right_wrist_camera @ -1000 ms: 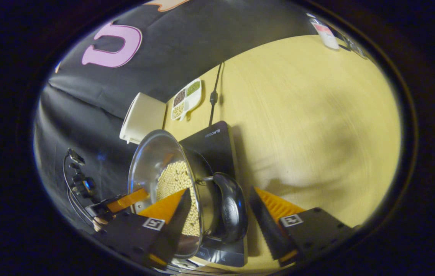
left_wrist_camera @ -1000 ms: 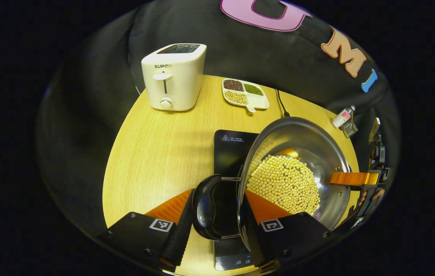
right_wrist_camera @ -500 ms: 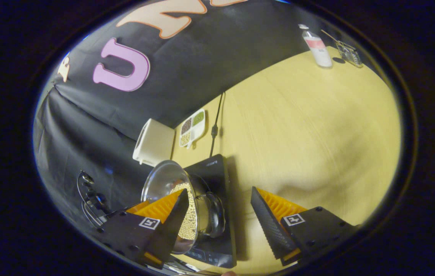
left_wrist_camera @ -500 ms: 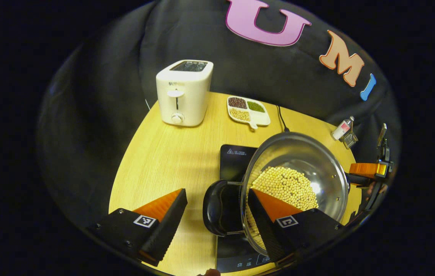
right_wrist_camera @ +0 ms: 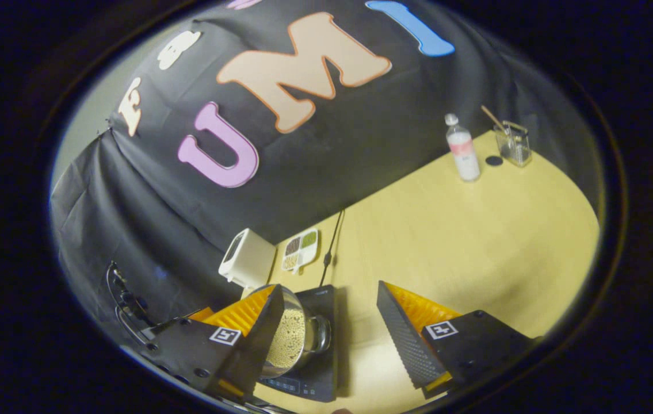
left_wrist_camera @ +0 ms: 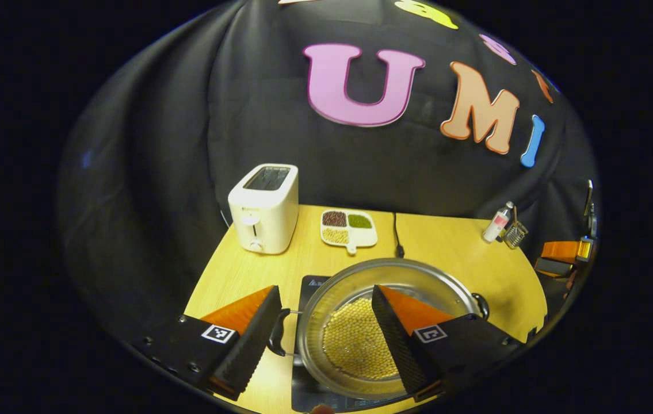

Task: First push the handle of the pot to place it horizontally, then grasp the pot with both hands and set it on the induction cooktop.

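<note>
1. Round steel pot of pale beans [left_wrist_camera: 361, 328] sits on the flat black induction cooktop [right_wrist_camera: 316, 339], at table's 6 o'clock
2. Left gripper [left_wrist_camera: 323, 333] and right gripper [right_wrist_camera: 329, 339]: fingers wide, holding nothing
3. Placement judged complete; next, retreat clear without touching pot

We're seeing the left gripper [left_wrist_camera: 324, 328] w/ two wedge-shaped fingers, ridged on the inner faces, each running back into a black block. Each block's wearing a small square black-and-white marker on top, plus a few round screws near the edges. The right gripper [right_wrist_camera: 329, 333] is looking the same: wedge fingers w/ ribbed faces, black blocks, one square marker apiece, screws showing along the sides.
</note>
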